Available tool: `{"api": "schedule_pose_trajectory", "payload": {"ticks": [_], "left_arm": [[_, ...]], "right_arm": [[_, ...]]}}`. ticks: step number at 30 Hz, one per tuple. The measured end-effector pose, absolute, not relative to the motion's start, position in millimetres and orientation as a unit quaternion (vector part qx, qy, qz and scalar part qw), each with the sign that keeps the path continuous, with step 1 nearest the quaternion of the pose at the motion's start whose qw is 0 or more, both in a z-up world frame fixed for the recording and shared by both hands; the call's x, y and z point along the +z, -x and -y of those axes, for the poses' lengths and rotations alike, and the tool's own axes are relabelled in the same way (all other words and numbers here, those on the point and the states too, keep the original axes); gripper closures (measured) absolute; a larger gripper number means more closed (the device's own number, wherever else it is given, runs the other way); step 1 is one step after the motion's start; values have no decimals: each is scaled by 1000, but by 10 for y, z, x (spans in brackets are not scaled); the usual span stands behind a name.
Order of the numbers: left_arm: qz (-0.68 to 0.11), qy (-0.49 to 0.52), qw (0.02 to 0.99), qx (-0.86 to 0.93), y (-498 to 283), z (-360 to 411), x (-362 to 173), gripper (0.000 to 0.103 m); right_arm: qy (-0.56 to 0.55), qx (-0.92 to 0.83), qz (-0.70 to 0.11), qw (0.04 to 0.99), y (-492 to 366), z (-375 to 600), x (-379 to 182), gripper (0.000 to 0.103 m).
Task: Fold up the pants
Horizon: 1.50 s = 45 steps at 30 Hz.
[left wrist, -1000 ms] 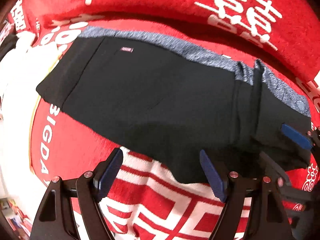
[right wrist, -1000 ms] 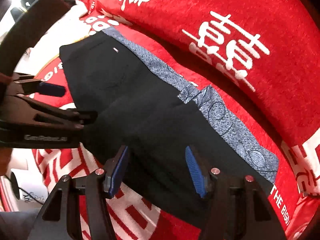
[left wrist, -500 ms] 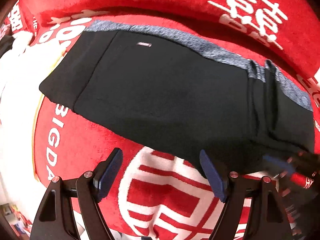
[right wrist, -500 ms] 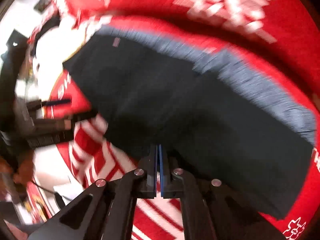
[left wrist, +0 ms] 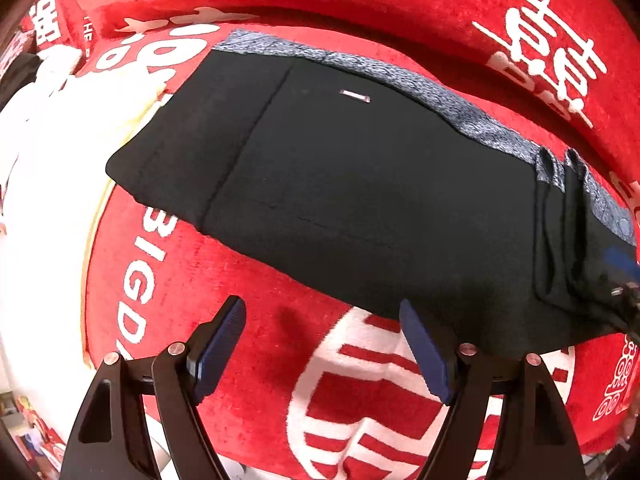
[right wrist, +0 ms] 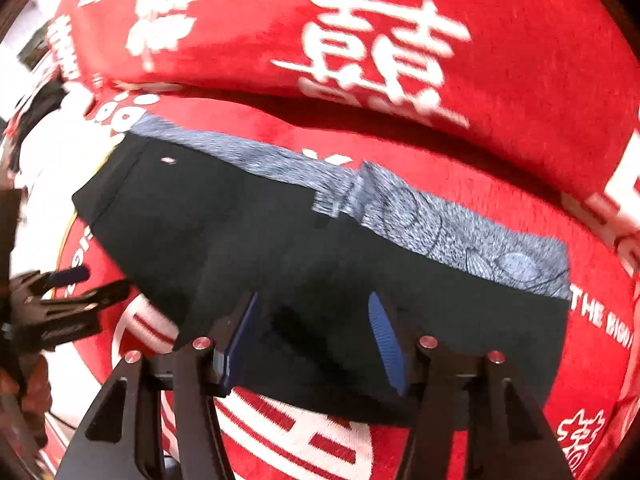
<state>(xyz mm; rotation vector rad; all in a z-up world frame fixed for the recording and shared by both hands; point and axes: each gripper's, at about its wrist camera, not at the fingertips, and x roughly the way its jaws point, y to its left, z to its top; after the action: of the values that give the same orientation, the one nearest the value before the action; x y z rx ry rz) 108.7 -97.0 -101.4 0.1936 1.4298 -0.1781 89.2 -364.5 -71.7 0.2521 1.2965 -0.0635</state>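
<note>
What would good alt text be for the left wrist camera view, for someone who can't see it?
Folded black pants with a grey patterned band along the far edge lie on a red blanket printed with white characters. The open left gripper hovers empty over the blanket beside the pants' near edge; the right gripper shows blurred at far right.

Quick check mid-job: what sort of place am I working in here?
Probably a home, on a bed or sofa: black pants lie on a plush red blanket printed with white characters, and a matching red bolster runs behind.

Both wrist cameras look down, sharing the pants (left wrist: 340,200).
</note>
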Motion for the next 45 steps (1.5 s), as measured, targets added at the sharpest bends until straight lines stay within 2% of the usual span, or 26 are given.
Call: {"api": "schedule_pose_trajectory", "payload": {"ticks": [2, 3, 5, 6, 7, 10, 19, 30, 45], "left_arm": [[-659, -91, 742, -79, -1098, 943, -1032, 23], [-660, -90, 742, -78, -1110, 916, -1040, 23], [-659, -87, 743, -78, -1125, 867, -1041, 21], [-659, -86, 743, -78, -1136, 842, -1046, 14], [-659, -84, 743, -77, -1126, 831, -1040, 0], [-656, -74, 747, -82, -1174, 755, -1034, 0], [-668, -73, 738, -69, -1280, 606, -1108, 0], [-663, -64, 743, -58, -1419, 385, -1131, 0], [-665, -36, 744, -56, -1763, 87, -1171, 0]], "right_arm": [[-143, -41, -634, 759, -894, 3652, -929, 42], [-140, -54, -621, 769, -859, 3617, -905, 41], [-129, -52, -628, 766, -847, 3516, -902, 30], [-114, -56, -630, 766, -845, 3453, -905, 29], [-102, -59, -631, 767, -840, 3402, -898, 28], [-67, -63, -641, 762, -867, 3281, -916, 24], [-56, -74, -651, 753, -993, 3178, -1030, 18], [-41, -100, -667, 737, -1106, 3080, -1086, 16], [-110, -86, -634, 760, -1323, 2933, -847, 16]]}}
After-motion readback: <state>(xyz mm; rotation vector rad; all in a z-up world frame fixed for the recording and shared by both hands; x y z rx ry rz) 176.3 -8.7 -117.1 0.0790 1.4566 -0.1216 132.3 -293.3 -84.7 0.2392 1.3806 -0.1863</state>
